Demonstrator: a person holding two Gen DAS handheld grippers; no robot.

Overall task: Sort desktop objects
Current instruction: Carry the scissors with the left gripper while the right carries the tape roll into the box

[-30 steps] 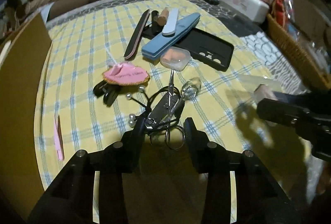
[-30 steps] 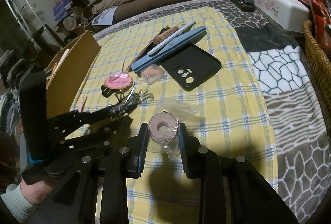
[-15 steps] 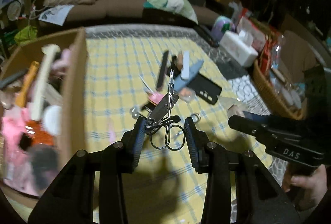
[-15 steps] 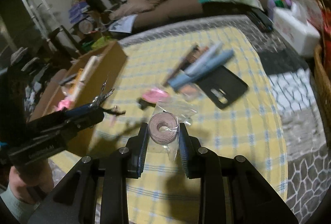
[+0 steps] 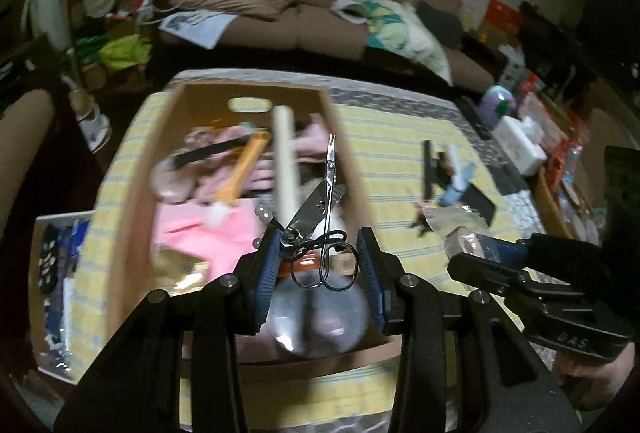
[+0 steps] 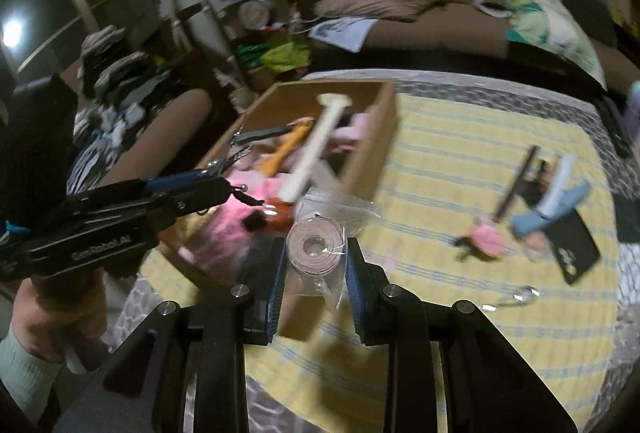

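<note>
Two loads hang above the table at once. Small scissors, tangled with a metal clip and a dark cord, sit between the pads of the left gripper, which are clamped on the bundle at its handle loops. The blades run forward and away from the fingers, so the long axis lies along the line the gripper points. Directly beneath and ahead of the blade tips lies the open cardboard box, already crowded with pink items, a pale stick and an orange handle. That is the relation that matters: the scissors are over the box's interior, not over the yellow checked tablecloth, so letting go should drop them inside.

A roll of tape in a clear bag is pinched between the fingers of the right gripper, held upright with the bag's tail hanging below. It sits at the box's near corner, with the box wall ahead and to its left, so by my judgement this hand has a little farther to go. The left hand is the nearer.

Nail files and a dark phone case lie unsorted on the cloth, well apart to the right.
</note>
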